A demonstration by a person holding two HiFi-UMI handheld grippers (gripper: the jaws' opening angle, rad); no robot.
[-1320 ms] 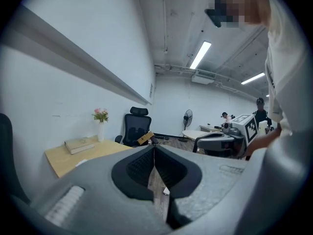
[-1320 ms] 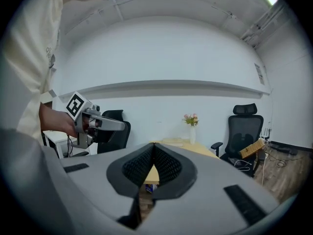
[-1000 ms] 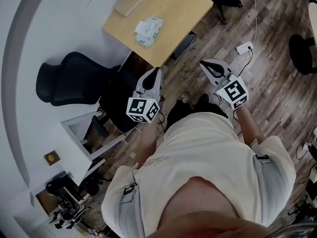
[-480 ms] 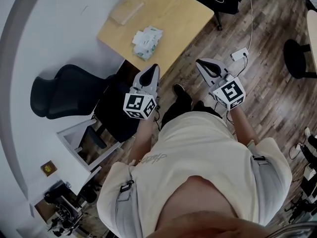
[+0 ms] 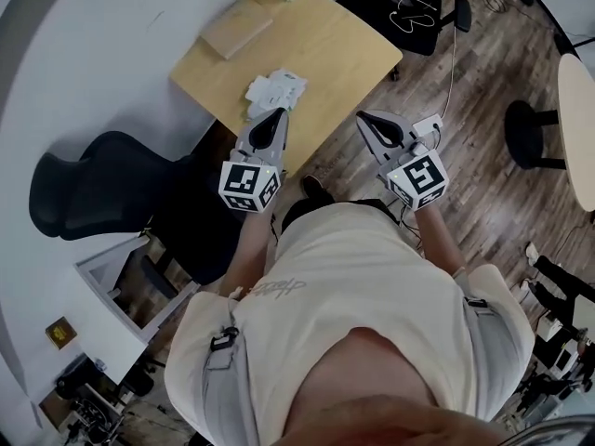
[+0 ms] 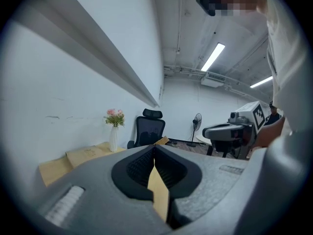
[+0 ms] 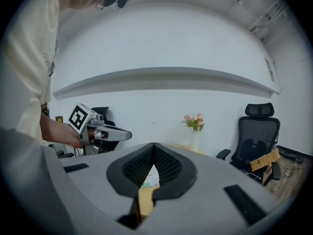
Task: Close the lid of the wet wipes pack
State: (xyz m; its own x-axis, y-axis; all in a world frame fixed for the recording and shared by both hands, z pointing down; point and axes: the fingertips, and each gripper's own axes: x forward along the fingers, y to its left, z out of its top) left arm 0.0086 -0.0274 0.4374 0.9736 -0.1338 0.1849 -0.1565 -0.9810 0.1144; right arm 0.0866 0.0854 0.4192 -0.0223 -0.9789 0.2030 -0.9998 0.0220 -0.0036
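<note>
The wet wipes pack [image 5: 274, 91] is white and green and lies near the front edge of a wooden table [image 5: 335, 40]; whether its lid stands open I cannot tell. My left gripper [image 5: 280, 112] hovers just short of the pack, jaws shut and empty. My right gripper [image 5: 363, 117] is held over the floor beside the table's corner, also shut with nothing in it. In the right gripper view a bit of the pack [image 7: 149, 179] shows through the gap below the shut jaws [image 7: 154, 144], and the left gripper [image 7: 100, 129] is at the left. The left gripper view shows shut jaws [image 6: 154, 147].
A flat brown box [image 5: 237, 28] and a vase of flowers [image 7: 194, 131] stand at the table's far side by the white wall. Black office chairs sit at the left [image 5: 93, 193] and behind the table [image 5: 409, 7]. A power strip [image 5: 426, 124] lies on the wooden floor.
The person has stepped toward the table; both grippers, still shut, are now closer to the table edge, with the left one almost at the wipes pack.
</note>
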